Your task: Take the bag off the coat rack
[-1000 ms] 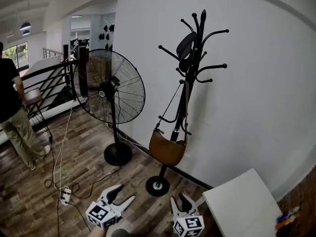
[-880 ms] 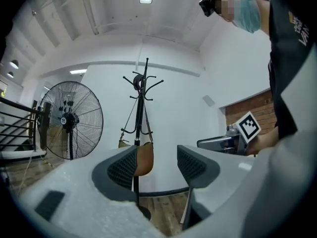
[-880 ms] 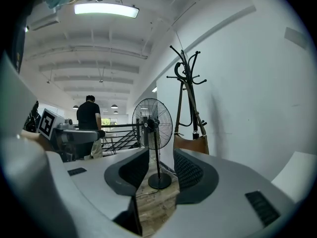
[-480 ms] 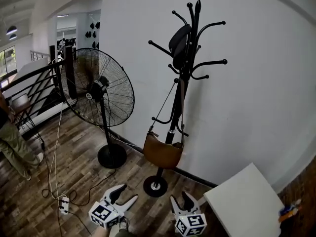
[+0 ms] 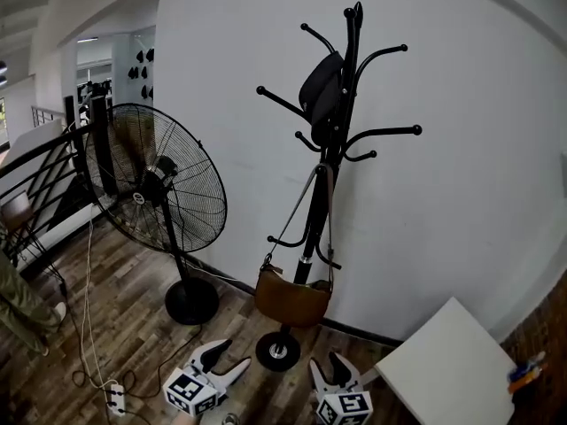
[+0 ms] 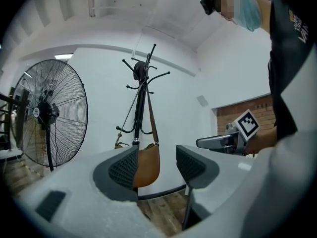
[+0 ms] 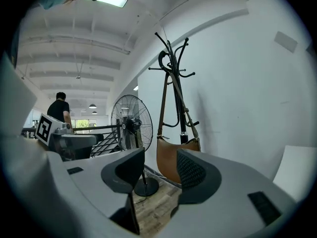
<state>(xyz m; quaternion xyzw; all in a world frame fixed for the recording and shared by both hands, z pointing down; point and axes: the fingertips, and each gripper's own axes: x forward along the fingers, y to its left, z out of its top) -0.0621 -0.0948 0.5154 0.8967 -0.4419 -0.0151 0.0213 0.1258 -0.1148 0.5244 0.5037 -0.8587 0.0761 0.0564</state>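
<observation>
The bag [image 5: 292, 297], brown, hangs by its strap [image 5: 330, 228] low against the rack [image 5: 317, 204], just above the rack's round base and well off the floor. The strap runs up the pole toward the upper hooks, where a black cap [image 5: 321, 87] also hangs. The wall [image 5: 461, 149] stands right behind the rack.

Both tongs are held low in front of the rack, apart from it. The left gripper [image 5: 226, 355] has its jaws spread with nothing in them. The right gripper [image 5: 328, 366] has just been opening its jaws, which stand wide and empty. In both gripper views the bag shows far off through the gap.

The plank floor [image 5: 239, 348] between the tongs and the rack's base lies open. Left of the rack a big fan [image 5: 155, 180] stands near it, base near base. Further left, a cable and power strip [image 5: 113, 398] lie on the floor and a railing [image 5: 53, 162] closes that side. Right of the rack a white table [image 5: 447, 370] juts in, its corner close to the right gripper.

Each gripper's cube carries square markers. The round badge on the fan's hub is too small to read.
</observation>
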